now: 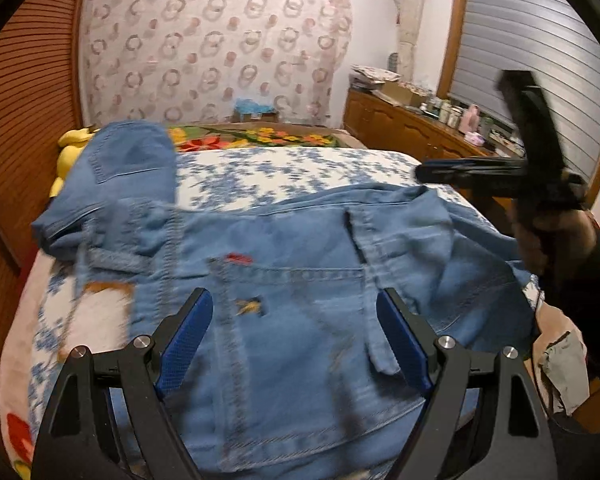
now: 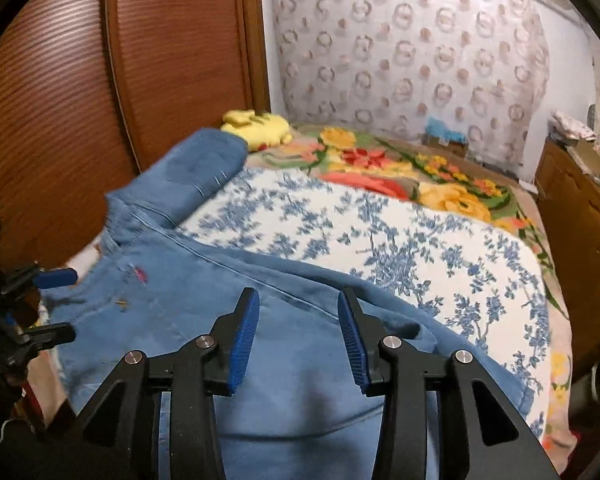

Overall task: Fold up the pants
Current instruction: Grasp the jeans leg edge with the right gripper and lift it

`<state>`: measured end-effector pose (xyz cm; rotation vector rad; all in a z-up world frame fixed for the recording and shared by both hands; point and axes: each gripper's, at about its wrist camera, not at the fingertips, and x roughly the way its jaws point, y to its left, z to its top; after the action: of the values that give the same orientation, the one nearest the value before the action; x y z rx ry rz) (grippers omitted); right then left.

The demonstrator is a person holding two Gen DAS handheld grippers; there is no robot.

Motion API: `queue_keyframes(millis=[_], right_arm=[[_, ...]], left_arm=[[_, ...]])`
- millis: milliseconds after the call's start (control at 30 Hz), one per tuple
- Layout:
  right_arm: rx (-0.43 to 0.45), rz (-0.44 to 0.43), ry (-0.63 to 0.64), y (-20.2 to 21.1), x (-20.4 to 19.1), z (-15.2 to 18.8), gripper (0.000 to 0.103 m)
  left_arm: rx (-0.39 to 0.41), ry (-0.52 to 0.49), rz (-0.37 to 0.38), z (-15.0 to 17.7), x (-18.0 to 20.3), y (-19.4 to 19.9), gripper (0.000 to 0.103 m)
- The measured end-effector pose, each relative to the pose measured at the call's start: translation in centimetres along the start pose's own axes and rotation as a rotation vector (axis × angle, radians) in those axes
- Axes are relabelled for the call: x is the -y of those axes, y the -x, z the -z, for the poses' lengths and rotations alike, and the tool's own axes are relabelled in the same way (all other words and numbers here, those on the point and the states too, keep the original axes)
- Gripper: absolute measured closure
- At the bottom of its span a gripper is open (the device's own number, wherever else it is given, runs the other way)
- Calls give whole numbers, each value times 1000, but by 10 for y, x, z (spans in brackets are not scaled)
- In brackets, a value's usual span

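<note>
Jeans (image 1: 300, 280) spread across bed (image 1: 284, 178); left gripper (image 1: 296, 336) and right gripper (image 2: 298, 336) above denim, both spread, pinching nothing.

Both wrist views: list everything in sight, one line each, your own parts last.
jeans: one, blue denim, spread across the near bed, one leg bent toward the wooden wall
sheet: one, white with blue flowers, under the jeans
blanket: one, multicoloured floral, far end of bed
plush toy: one, yellow, by the wooden wall
cabinet: one, brown wood, right of bed, cluttered top
left gripper: jaws open, above the jeans
right gripper: jaws open, above the jeans
</note>
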<state>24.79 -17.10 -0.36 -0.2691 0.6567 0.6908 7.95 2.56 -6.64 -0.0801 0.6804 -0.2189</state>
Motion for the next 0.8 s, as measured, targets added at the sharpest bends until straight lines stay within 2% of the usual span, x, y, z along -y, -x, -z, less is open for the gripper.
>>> queue_keyframes(millis=[233,333,500,633,700,767,800], right_arm=[[-85,-49,33,-51,2,-4,61],[-112,-48,50,-65,3,1,61],[-164,-65,44,-88,9,5,61],[-175,-87,53,-86,9,12,61],[-184,-95,56,-84,8,12,67],[-184,-68,77,-86,5,13,89],[-178,-55,82,-81,7,14,93]], left_arm=[[-55,-24,40,4,21,-21,18],[-106,-31,22,12,25,-34,18],[-118,-20,31,21,22,-37,18],[-107,-21,41,24,26,-33,18],[-101,-22,54,24,28,-32,19],[-89,-26,52,24,32,-31,26],[-91,-33,44,24,34,-32,32]])
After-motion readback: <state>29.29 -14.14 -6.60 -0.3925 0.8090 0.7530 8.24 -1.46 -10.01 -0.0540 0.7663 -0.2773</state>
